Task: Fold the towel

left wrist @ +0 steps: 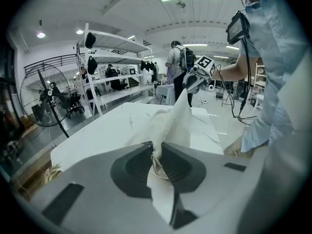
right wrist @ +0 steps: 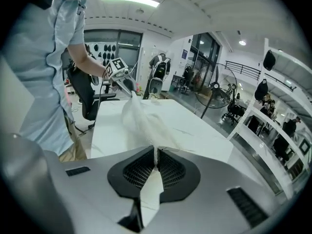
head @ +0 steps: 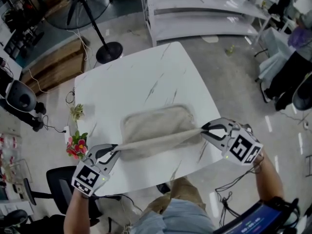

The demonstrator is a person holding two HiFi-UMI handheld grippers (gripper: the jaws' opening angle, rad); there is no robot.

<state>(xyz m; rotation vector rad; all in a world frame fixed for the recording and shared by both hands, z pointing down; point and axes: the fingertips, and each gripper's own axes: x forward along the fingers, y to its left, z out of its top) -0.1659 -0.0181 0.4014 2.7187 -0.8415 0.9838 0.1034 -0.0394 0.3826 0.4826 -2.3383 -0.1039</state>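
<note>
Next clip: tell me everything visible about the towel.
The towel is beige, soft, terry-looking cloth, roughly rectangular with rounded corners. Its far part lies flat on the white marble-look table. Its near edge is raised off the table and pulled taut in a line between the left hand-held gripper and the right hand-held gripper, each shut on a corner.

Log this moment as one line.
left gripper: shut on towel | right gripper: shut on towel | near edge held up, rest on table

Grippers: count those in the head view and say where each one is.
2. The left gripper pinches the towel at its near-left corner; the right gripper pinches its near-right corner, that edge raised above the table. No others show.
</note>
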